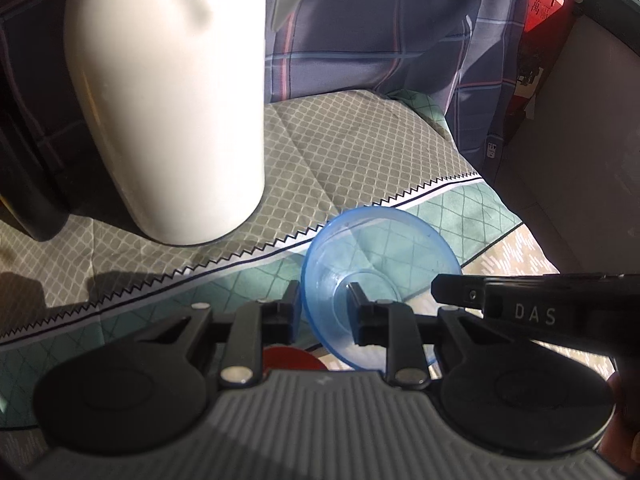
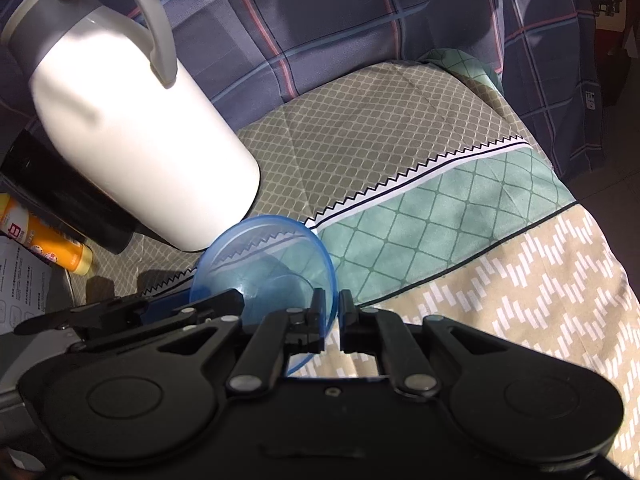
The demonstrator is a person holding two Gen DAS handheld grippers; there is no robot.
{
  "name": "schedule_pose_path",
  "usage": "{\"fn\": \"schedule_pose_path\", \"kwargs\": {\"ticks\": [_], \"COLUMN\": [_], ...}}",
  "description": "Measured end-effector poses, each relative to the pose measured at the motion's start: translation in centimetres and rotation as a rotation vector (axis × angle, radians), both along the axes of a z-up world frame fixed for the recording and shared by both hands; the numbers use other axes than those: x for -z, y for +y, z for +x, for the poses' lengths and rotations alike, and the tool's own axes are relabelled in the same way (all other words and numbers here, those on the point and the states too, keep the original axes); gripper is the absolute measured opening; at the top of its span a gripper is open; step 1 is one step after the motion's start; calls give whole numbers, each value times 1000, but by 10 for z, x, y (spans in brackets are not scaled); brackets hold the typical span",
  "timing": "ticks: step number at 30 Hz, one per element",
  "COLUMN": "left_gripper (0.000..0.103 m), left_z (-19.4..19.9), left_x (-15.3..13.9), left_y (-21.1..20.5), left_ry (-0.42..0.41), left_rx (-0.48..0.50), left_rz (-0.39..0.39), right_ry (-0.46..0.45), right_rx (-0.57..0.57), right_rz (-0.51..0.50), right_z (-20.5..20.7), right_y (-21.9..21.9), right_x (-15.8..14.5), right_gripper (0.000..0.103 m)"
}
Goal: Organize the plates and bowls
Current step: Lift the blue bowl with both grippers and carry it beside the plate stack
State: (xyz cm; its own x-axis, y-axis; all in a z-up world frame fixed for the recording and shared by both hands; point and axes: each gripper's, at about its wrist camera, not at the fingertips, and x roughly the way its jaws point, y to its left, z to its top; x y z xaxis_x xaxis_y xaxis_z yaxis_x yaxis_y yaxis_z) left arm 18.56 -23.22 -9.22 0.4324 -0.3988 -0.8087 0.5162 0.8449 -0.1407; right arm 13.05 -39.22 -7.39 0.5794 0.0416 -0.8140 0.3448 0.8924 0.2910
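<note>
Patterned bedspread (image 2: 400, 152) under blue bowl (image 2: 272, 256)

Both grippers point steeply downward and meet at one blue bowl (image 1: 380, 256). The left gripper (image 1: 324, 300) has one finger outside the bowl's wall and the other inside it, pads pressed on the near-left side. The right gripper (image 2: 331, 312) pinches the bowl's right rim, its jaws nearly together with only the thin edge between them. In the left wrist view its black finger reaches in from the right edge, and a bit of the hand (image 1: 624, 412) holding it shows at the lower right corner.
</note>
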Motion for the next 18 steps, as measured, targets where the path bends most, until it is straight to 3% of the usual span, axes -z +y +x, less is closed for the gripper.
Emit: {"fn": "schedule_pose_path", "kwargs": {"ticks": [18], "left_gripper": [28], "left_z": [-135], "left_x": [-32], "left_y": [52], "left_ry": [-9], "left_rx": [85], "left_rz": [-2], "right_ry": [18], "right_rx": [-102], "right_rz": [-18], "right_z": [-128], "right_y": [45], "right_x": [-35], "right_gripper": [7]}}
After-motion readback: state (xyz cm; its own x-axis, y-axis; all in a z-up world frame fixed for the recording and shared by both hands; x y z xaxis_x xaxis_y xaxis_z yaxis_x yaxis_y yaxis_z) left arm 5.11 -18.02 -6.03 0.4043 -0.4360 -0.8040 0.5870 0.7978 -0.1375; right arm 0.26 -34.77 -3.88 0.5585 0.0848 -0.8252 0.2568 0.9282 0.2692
